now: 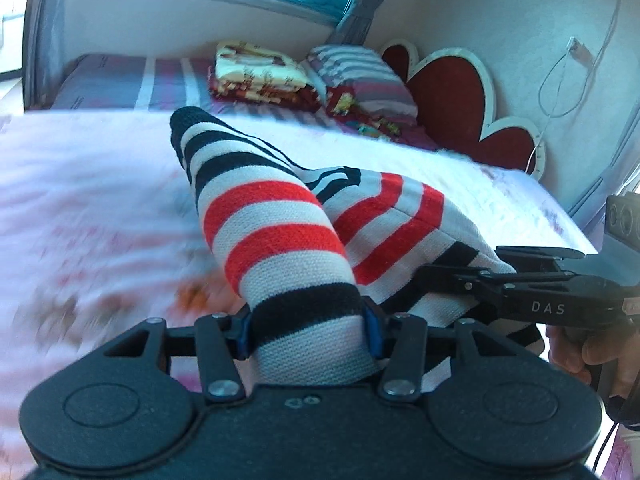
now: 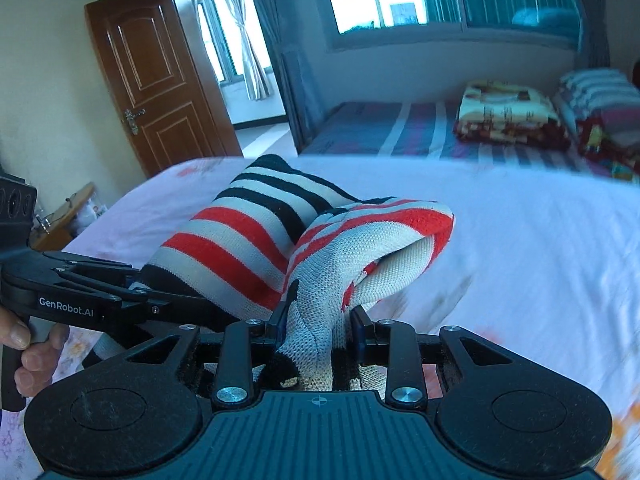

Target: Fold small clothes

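Note:
A small knitted garment (image 1: 276, 224) striped in red, white and black hangs in the air above the pink bed sheet (image 1: 80, 200). My left gripper (image 1: 308, 334) is shut on one end of it. My right gripper (image 2: 318, 328) is shut on another bunched part of the same garment (image 2: 240, 240). The two grippers are close side by side: the right one shows at the right of the left wrist view (image 1: 460, 276), the left one at the left of the right wrist view (image 2: 168, 300). The garment sags forward between them, its black-striped end farthest away.
The bed sheet (image 2: 520, 240) spreads below and ahead. Folded blankets (image 1: 260, 76) and a striped pillow (image 1: 360, 72) lie at the far end by a red heart-shaped headboard (image 1: 448, 92). A wooden door (image 2: 156, 80) and a small bedside table (image 2: 64, 216) stand at the left.

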`<state>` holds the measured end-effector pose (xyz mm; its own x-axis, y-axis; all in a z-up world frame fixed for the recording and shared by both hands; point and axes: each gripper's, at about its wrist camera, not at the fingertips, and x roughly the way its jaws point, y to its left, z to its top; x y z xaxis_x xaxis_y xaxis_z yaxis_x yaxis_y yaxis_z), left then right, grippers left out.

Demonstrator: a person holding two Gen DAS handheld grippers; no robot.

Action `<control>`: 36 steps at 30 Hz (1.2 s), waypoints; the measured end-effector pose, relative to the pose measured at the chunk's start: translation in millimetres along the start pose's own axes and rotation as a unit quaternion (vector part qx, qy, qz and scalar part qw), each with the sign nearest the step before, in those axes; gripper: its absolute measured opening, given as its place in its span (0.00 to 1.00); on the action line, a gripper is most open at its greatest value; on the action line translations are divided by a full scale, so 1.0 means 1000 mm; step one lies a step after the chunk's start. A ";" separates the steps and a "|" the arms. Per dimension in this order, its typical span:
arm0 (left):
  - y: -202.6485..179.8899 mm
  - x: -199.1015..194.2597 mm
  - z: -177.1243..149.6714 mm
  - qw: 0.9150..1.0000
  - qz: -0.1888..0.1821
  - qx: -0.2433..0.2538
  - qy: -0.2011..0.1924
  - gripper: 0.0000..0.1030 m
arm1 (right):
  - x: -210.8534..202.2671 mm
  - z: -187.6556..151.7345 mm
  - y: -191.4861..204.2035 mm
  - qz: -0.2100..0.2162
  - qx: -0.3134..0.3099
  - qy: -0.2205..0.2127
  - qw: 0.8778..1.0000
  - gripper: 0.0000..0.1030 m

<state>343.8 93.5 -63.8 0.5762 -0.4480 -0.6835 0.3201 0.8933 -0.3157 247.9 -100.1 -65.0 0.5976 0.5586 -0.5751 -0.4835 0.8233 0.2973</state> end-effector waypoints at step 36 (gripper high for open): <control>0.027 0.022 -0.009 0.989 0.147 0.012 0.012 0.32 | 0.085 -0.011 -0.074 -0.054 0.033 0.005 0.998 0.11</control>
<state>358.9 107.8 -93.3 0.6287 -0.1668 -0.7596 0.1583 0.9837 -0.0850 327.0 -114.3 -144.5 0.6376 0.4649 -0.6143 -0.3731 0.8840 0.2817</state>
